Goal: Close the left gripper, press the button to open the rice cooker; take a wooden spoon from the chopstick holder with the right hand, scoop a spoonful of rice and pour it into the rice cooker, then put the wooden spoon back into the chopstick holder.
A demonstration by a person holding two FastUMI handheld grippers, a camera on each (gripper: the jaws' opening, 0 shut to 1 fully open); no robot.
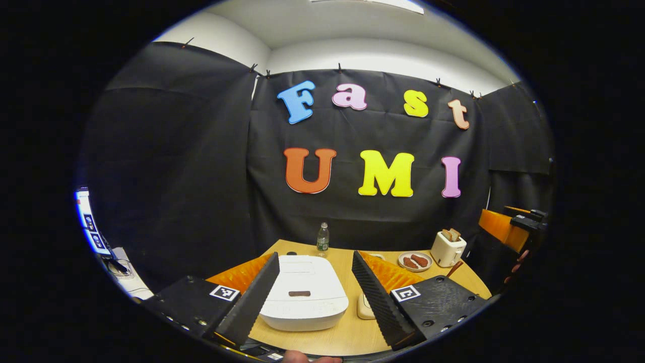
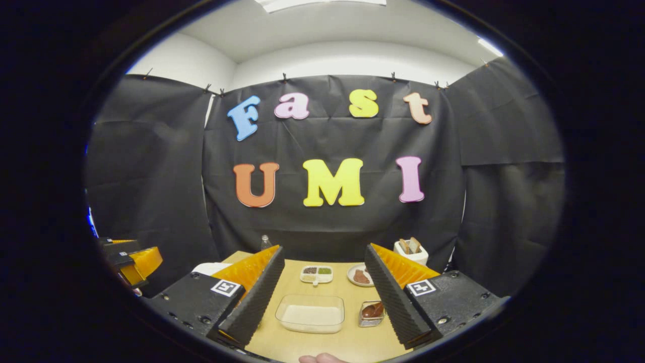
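The white rice cooker [image 1: 304,302] sits on the wooden table with its lid down and a dark button [image 1: 299,293] on top. My left gripper [image 1: 315,258] hovers over it, open, one finger on each side and clear of it. My right gripper [image 2: 325,252] is open too, above a clear container of rice [image 2: 311,313]. Just right of that container stands a small clear chopstick holder [image 2: 372,312] with the brown wooden spoon in it. A corner of the rice cooker [image 2: 209,268] peeks out behind my right gripper's left finger.
At the back of the table [image 1: 347,333] stand a water bottle [image 1: 322,238], a plate of brown food [image 1: 414,261] and a white toaster [image 1: 448,248]. A divided dish [image 2: 316,274] lies beyond the rice container. A lit screen [image 1: 88,222] glows far left.
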